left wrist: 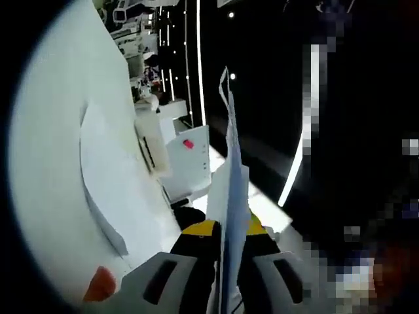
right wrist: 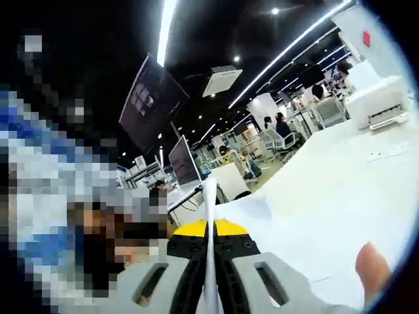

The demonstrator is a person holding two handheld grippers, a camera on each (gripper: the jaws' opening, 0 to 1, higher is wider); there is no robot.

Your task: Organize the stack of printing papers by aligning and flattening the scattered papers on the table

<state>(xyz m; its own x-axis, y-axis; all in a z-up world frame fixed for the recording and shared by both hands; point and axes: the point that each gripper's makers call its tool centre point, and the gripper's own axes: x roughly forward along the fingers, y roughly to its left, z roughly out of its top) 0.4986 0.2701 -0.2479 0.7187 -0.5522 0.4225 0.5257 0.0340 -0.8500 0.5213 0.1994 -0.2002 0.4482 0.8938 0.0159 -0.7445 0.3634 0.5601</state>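
Observation:
In the left gripper view my left gripper (left wrist: 226, 230), with yellow-tipped jaws, is shut on a sheaf of white printing papers (left wrist: 230, 163). I see them edge-on, rising up the middle of the view. More white sheets (left wrist: 111, 190) lie loosely overlapped on the white table (left wrist: 46, 163) to the left. In the right gripper view my right gripper (right wrist: 209, 230) is shut on the thin edge of white paper (right wrist: 209, 196), which stands upright between the jaws. A sheet (right wrist: 252, 208) spreads from there onto the table (right wrist: 340, 183).
A white printer (left wrist: 186, 160) with a red mark stands at the table's far end, also seen as the printer (right wrist: 376, 101) at upper right. A fingertip (left wrist: 101, 284) and a fingertip (right wrist: 373, 265) show by the grippers. Monitors (right wrist: 147, 98) and seated people (right wrist: 281, 124) are beyond.

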